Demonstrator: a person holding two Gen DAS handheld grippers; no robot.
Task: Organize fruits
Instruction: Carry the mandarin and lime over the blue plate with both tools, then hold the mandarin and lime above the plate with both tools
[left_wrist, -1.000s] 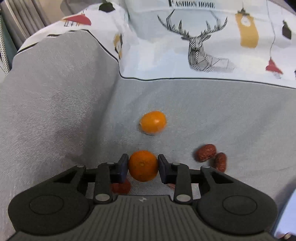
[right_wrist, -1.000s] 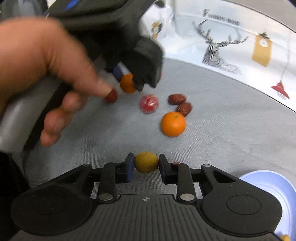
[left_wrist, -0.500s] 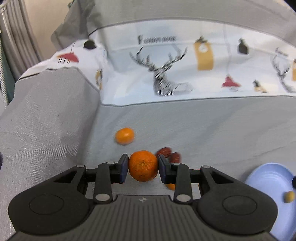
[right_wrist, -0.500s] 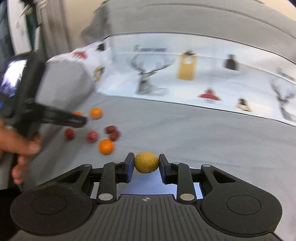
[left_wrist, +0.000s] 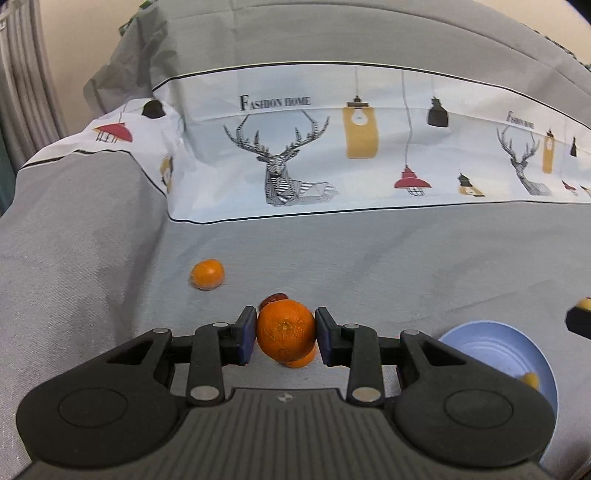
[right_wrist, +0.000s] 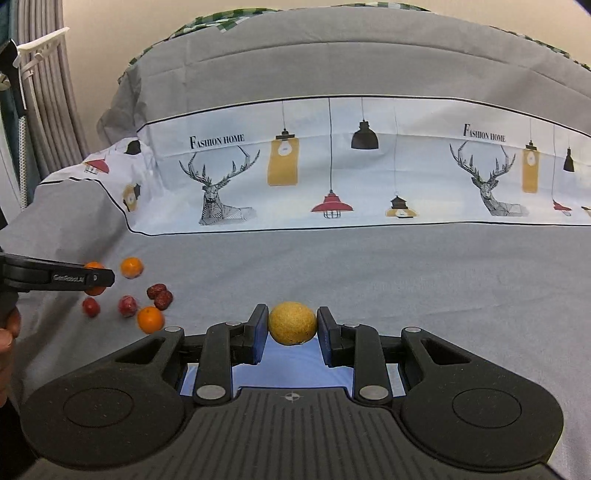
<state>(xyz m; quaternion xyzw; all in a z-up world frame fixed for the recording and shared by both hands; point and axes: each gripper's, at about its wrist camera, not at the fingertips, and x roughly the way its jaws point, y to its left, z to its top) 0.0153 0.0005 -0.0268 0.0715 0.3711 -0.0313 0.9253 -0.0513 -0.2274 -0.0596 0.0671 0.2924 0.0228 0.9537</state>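
An orange (left_wrist: 286, 332) is clamped between the jaws of the left gripper (left_wrist: 285, 334), held above the grey bedcover (left_wrist: 369, 258), with the blue plate (left_wrist: 491, 343) lower right. A yellow-brown round fruit (right_wrist: 292, 322) is pinched between the narrowly set jaws of the right gripper (right_wrist: 291, 325), directly over the plate. Both fruits are judged light, rounded and fairly firm, best gripped across the widest part; too hard a squeeze could bruise them. "FASHION HOME" (right_wrist: 217, 140) is printed on the bedding; the left gripper's side lettering is too small to be read.
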